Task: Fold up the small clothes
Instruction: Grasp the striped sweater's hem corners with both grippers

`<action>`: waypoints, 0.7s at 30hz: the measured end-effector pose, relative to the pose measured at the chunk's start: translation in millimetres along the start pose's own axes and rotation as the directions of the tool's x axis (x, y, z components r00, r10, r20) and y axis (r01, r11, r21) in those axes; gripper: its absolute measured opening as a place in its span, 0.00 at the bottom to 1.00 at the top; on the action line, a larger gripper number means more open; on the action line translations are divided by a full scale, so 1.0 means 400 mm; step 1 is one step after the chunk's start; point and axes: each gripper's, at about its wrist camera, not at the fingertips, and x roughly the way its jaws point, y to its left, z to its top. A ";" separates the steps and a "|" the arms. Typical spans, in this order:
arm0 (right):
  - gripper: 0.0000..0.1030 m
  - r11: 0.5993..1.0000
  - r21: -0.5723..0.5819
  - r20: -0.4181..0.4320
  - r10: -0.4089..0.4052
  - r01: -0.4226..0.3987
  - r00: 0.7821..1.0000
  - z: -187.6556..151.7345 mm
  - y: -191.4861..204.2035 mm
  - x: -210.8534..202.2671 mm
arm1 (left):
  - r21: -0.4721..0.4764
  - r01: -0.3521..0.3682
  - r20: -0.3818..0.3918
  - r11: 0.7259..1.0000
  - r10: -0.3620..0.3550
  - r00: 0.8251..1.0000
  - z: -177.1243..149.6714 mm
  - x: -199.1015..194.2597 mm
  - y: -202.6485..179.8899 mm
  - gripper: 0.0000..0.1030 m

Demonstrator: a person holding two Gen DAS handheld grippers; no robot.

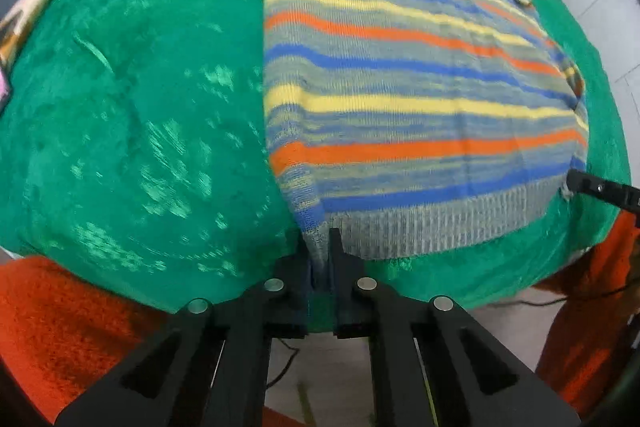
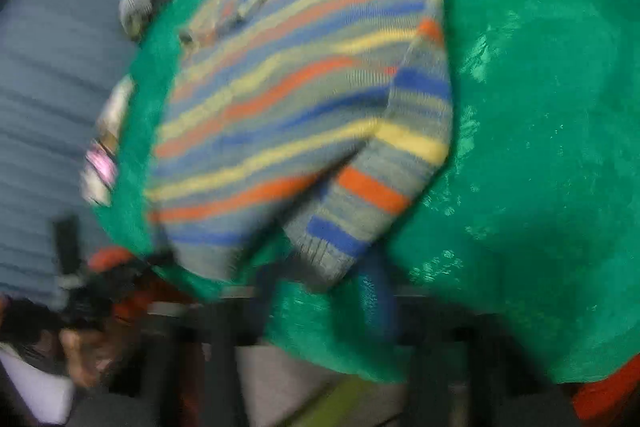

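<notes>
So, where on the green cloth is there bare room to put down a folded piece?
The widest bare patch of green cloth lies left of the sweater, out to the cloth's left edge. Right of the sweater only a thin green strip remains. The near edge is crowded: the left tongs pinch the hem corner and the right tongs sit at the other corner.

One striped sweater (image 1: 420, 99) lies on one green cloth (image 1: 132, 107); two grippers, left gripper (image 1: 320, 247) and right gripper (image 1: 600, 189), at its hem.
</notes>
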 end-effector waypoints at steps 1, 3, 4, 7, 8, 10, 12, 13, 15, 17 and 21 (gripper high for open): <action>0.07 0.999 0.030 0.009 0.025 -0.025 1.000 -0.001 -0.014 -0.017 | -0.025 0.008 0.018 1.000 -0.007 1.000 0.003 -0.015 0.016 0.05; 0.07 0.996 0.084 0.059 0.037 -0.042 0.998 0.002 -0.055 -0.090 | -0.085 0.027 0.041 0.996 -0.023 0.999 0.006 -0.040 0.055 0.05; 0.07 0.995 0.096 0.075 0.030 -0.038 0.997 -0.003 -0.067 -0.116 | -0.102 0.030 0.049 0.994 -0.025 0.998 0.009 -0.049 0.071 0.05; 0.08 0.992 0.130 0.080 -0.006 -0.004 0.997 -0.022 -0.108 -0.160 | -0.094 0.027 0.032 0.995 -0.024 0.999 0.014 -0.045 0.078 0.06; 0.12 0.992 0.130 0.069 -0.015 0.006 0.997 -0.028 -0.117 -0.152 | -0.090 0.026 0.015 0.996 -0.025 1.000 0.014 -0.037 0.075 0.10; 0.21 0.990 0.134 0.049 -0.056 0.049 0.997 -0.040 -0.127 -0.140 | -0.090 0.014 -0.015 0.996 -0.016 1.000 0.014 -0.021 0.076 0.17; 0.45 0.988 0.152 0.050 -0.016 0.008 0.999 -0.050 -0.140 -0.138 | -0.088 0.004 -0.027 0.996 -0.007 1.000 0.008 -0.013 0.074 0.36; 0.51 0.988 0.157 0.057 -0.002 -0.007 0.998 -0.049 -0.141 -0.136 | -0.084 0.001 -0.024 0.996 -0.003 1.000 0.006 -0.013 0.072 0.45; 0.54 0.991 0.134 0.050 0.003 -0.010 0.999 -0.044 -0.119 -0.112 | -0.073 -0.009 -0.023 0.997 0.007 1.000 0.004 -0.004 0.062 0.47; 0.54 0.995 0.095 0.026 -0.028 0.026 0.999 -0.041 -0.106 -0.084 | -0.060 -0.022 -0.035 0.998 0.020 0.999 -0.001 0.011 0.055 0.41; 0.06 0.989 0.129 0.021 -0.072 0.069 0.997 -0.041 -0.130 -0.082 | -0.078 -0.005 -0.047 0.997 0.001 0.999 0.004 0.019 0.047 0.04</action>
